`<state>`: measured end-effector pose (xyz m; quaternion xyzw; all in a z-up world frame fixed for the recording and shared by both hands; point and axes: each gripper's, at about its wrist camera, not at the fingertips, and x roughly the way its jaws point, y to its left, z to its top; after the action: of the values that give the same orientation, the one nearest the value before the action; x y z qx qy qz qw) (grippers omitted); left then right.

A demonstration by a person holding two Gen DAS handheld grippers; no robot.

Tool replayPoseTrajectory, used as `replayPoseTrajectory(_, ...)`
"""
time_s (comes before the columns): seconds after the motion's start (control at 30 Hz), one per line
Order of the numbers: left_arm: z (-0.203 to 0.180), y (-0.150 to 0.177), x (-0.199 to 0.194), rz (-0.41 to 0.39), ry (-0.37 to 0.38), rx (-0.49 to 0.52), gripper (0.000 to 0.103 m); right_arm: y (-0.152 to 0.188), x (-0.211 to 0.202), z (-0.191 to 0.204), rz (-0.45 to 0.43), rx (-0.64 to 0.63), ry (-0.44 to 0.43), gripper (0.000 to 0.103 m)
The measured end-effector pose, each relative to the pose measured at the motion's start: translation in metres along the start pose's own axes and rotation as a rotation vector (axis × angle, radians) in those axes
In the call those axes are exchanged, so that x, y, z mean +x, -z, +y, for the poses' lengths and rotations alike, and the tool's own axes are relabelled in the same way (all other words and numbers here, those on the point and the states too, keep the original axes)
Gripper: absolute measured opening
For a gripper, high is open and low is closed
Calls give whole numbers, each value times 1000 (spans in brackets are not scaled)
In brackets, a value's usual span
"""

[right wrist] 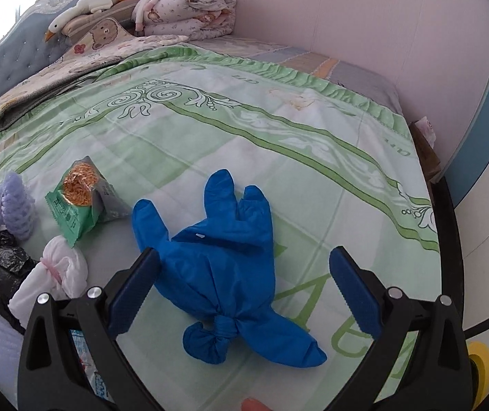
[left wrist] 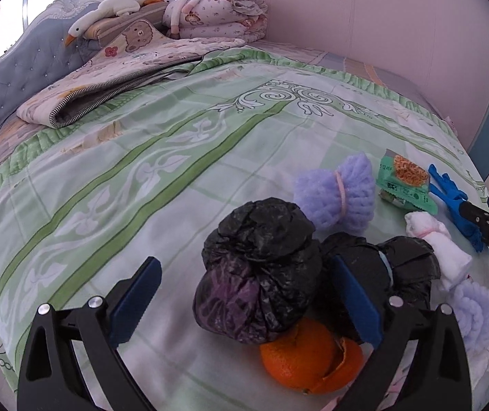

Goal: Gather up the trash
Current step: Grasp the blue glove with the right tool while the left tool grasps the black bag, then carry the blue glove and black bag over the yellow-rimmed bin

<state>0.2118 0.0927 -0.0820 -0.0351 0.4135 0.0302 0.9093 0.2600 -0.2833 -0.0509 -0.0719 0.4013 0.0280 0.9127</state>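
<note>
Trash lies on a green patterned bedspread (left wrist: 141, 178). My left gripper (left wrist: 244, 301) is open, its fingers either side of a knotted black bag (left wrist: 258, 267); an orange with loose peel (left wrist: 309, 356) lies just below it and a second black bag (left wrist: 405, 267) to the right. My right gripper (right wrist: 241, 291) is open over a knotted blue glove (right wrist: 223, 267). A green snack wrapper (right wrist: 80, 202), a purple foam bundle (left wrist: 340, 195) and a white tied bundle (right wrist: 52, 277) lie nearby.
Folded quilts (left wrist: 217, 10), a bear-print blanket (left wrist: 121, 68) and a plush goose (left wrist: 107, 10) are piled by the blue headboard (left wrist: 21, 65). A pink wall (right wrist: 347, 17) runs along the far side. The bed's right edge (right wrist: 426, 171) drops off.
</note>
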Motion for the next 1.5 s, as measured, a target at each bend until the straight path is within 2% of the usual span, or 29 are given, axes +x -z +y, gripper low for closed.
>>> replayPoseTrajectory(0.07, -1, 1, 2, 5, 34, 2, 84, 2, 5, 0, 11, 8, -3, 95)
replayPoseTrajectory(0.1, -1, 1, 3, 7, 55, 2, 82, 3, 6, 0, 15, 11, -1, 91)
replayPoseTrajectory(0.13, 0, 1, 4, 11, 76, 0, 77, 4, 8, 0, 20, 13, -1, 83)
replayPoseTrajectory(0.23, 1, 3, 5, 13, 133, -5, 65, 8, 10, 3, 29, 8, 10, 75)
replayPoseTrajectory(0.27, 0, 4, 5, 14, 150, -2, 55, 9, 12, 4, 35, 8, 4, 70)
replayPoseTrajectory(0.3, -1, 5, 5, 14, 169, 1, 50, 11, 14, 5, 43, 9, -2, 57)
replayPoseTrajectory(0.33, -2, 6, 4, 15, 179, 1, 44, 12, 15, 6, 50, 9, -3, 49)
replayPoseTrajectory(0.5, -1, 8, -8, -41, 220, 6, 39, 13, 9, 8, 38, 12, -1, 36)
replayPoseTrajectory(0.63, 2, 10, -28, -112, 250, 7, 39, 13, -7, 4, 18, 41, -17, 34)
replayPoseTrajectory(0.73, 2, 13, -45, -164, 243, 16, 39, 13, -25, 0, -4, 46, -17, 33)
replayPoseTrajectory(1.0, -2, 15, -81, -229, 262, 9, 39, 27, -87, -11, -54, 53, -59, 33)
replayPoseTrajectory(1.5, -70, 25, -156, -309, 298, 124, 39, 69, -216, -45, -163, 60, -123, 33)
